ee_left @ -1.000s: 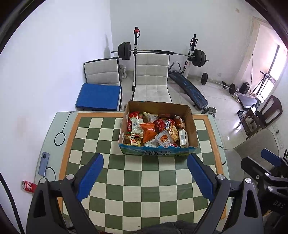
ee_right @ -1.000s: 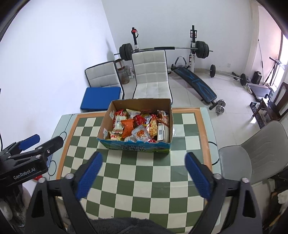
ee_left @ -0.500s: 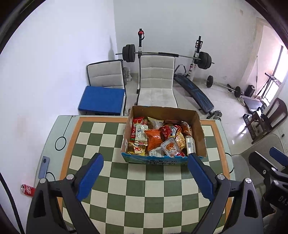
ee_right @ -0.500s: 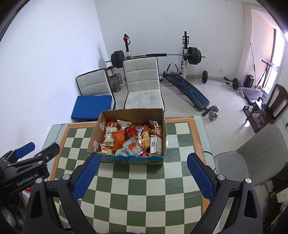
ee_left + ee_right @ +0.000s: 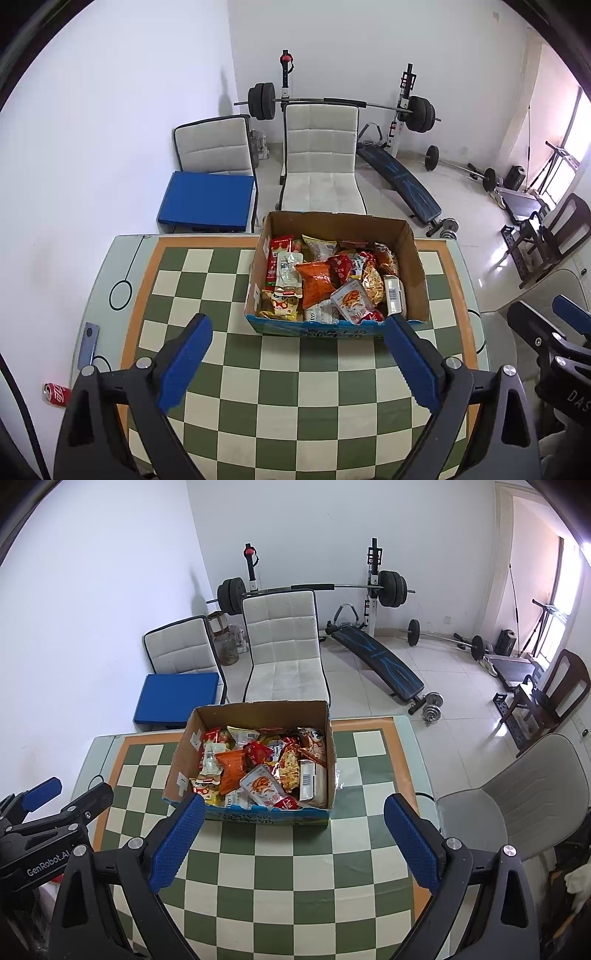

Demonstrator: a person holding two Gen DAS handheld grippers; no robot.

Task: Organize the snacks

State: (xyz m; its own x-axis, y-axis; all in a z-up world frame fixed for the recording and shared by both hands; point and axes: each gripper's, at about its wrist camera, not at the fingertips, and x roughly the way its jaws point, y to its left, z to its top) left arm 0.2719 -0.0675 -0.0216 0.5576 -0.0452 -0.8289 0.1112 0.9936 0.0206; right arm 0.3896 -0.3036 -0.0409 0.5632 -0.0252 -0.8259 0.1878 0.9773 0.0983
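Left tongs [image 5: 297,360]: released, blue pads wide apart, nothing between them, poised above the near checks. Right tongs [image 5: 293,840]: likewise spread and bare.

Worktop [image 5: 229,369]: green-and-cream chequered cloth, orange border.

Cardboard box [image 5: 177,760]: open-topped, at the worktop's far middle edge, blue print on its near wall.

Snacks [image 5: 325,284]: all inside the box, a loose overlapping heap of red, orange and foil packets, with a white carton by the right wall.

Stage, judged: fits either a jumble awaiting sorting or packets gathered in; undecidable.

Beyond: white chairs [image 5: 319,162], barbell rack [image 5: 310,587].
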